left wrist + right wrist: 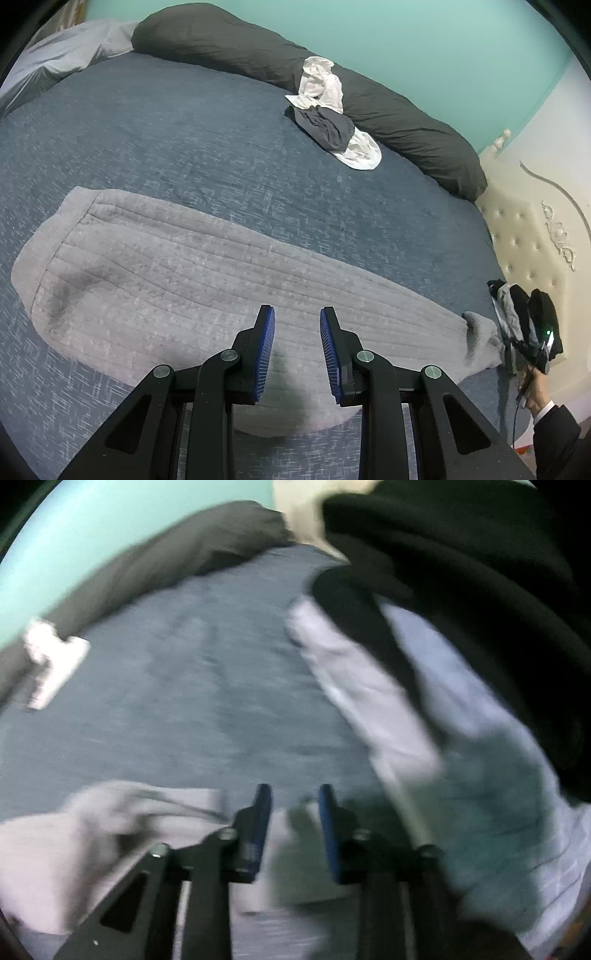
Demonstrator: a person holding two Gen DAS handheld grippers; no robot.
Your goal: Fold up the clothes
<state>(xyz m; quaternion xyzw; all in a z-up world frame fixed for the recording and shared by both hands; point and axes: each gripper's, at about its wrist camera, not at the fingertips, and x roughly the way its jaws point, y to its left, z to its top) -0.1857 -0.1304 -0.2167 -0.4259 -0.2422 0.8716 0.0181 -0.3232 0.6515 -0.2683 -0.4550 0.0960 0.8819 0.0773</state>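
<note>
Two handheld grippers, matte black throughout: left gripper (pixel 297 314) with angular linkage arms, triangular cut-outs in the outer links and round silver pivot screws at each joint. Fingers (pixel 266 354) faced in ribbed blue pads along the inner sides. Same black frame, silver screws and blue-lined fingers (pixel 330 834) on the right gripper (pixel 291 794), blurred in its own view. At the left view's far edge, a hand (pixel 533 393) with a dark sleeve (pixel 557 439) over a white cuff, thin black cable alongside, small green light glowing on the black body above.
</note>
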